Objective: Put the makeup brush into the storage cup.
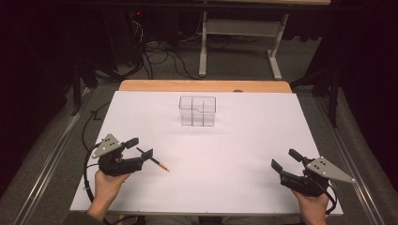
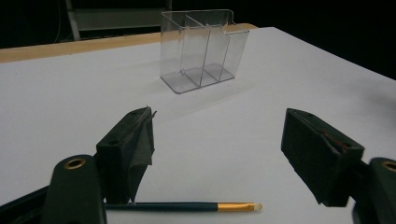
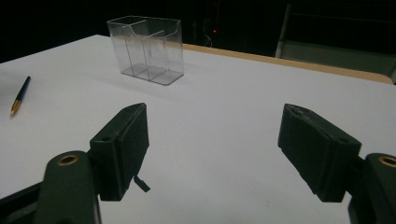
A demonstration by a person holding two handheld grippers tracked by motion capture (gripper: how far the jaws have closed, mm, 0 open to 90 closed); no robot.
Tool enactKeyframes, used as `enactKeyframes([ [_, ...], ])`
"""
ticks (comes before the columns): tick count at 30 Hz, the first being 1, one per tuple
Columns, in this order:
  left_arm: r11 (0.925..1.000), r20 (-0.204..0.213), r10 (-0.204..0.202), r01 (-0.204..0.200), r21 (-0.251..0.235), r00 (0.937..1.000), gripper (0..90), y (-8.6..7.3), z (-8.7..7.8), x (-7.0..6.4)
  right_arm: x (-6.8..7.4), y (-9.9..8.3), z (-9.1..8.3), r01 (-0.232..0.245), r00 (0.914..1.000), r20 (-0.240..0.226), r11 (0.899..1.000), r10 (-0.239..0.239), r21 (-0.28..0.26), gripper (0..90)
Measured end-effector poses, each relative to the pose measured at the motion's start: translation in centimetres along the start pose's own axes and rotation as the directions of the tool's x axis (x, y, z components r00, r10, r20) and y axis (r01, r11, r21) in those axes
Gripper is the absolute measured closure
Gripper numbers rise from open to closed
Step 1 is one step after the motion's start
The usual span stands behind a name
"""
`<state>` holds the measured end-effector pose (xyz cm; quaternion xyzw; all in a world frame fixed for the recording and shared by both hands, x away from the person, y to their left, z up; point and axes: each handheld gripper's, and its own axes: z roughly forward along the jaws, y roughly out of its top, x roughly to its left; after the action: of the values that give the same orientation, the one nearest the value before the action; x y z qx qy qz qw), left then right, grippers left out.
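Observation:
A dark pencil (image 1: 153, 159) with a gold ferrule and pale eraser lies flat on the white table (image 1: 234, 154) at the near left. My left gripper (image 1: 140, 147) hovers open right over its dark end; in the left gripper view the pencil (image 2: 187, 206) lies across the bottom, between and just below the spread jaws. A clear plastic organizer (image 1: 197, 111) with several compartments stands upright and empty at the far middle, also seen as the organizer (image 2: 201, 49) ahead. My right gripper (image 1: 285, 159) rests open at the near right, holding nothing; it sees the organizer (image 3: 147, 49) and the pencil (image 3: 20, 95) far off.
A wooden strip (image 1: 204, 86) borders the table's far edge. Beyond it stand a desk frame (image 1: 241, 42) and cables (image 1: 159, 56) on the floor. Metal rails (image 1: 51, 154) run along both sides of the table.

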<state>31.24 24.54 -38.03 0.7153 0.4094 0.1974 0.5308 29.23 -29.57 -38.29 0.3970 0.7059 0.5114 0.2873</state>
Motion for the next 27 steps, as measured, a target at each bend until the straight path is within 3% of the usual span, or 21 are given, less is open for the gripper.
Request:
enactKeyframes([
  [20,0.9999,0.011,-0.009,0.009,-0.005,0.9999,25.8,0.01,-0.15,-0.07,0.12,-0.06,0.07,0.008,0.9999,-0.007,1.000,-0.008,0.009,26.9],
  [27,1.0000,-0.010,0.007,-0.007,0.004,0.9999,25.7,0.05,-0.17,-0.36,0.12,-0.02,-0.24,0.011,0.9999,-0.005,1.000,-0.011,-0.005,27.2],
])
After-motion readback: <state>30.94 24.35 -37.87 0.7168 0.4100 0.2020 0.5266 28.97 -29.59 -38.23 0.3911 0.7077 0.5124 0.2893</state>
